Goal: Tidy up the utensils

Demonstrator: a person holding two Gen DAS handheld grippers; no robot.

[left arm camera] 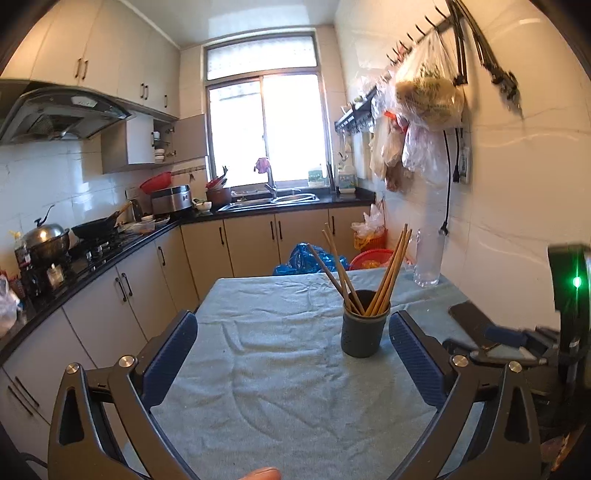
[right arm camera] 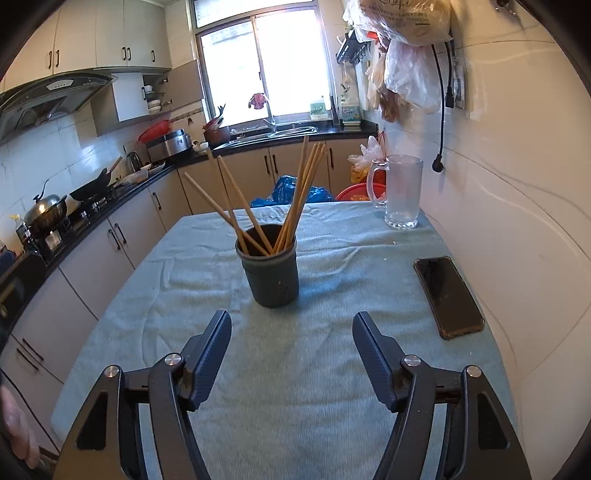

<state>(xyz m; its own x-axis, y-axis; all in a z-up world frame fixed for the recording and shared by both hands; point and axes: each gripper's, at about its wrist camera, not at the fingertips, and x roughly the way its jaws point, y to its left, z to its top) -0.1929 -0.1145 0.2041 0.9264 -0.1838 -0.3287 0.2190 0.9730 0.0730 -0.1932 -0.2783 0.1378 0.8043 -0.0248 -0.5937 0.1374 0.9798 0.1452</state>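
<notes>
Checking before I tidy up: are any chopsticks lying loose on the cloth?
No, every one of the chopsticks stands inside the dark holder, and the cloth holds none.

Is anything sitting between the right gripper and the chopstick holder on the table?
Nothing visible. The right gripper is open, with only bare blue-green cloth between it and the dark holder of chopsticks. The phone and glass mug lie off to the right, out of the path.

print on the hanging bag (right arm camera: 406,18) seems unreadable.
</notes>
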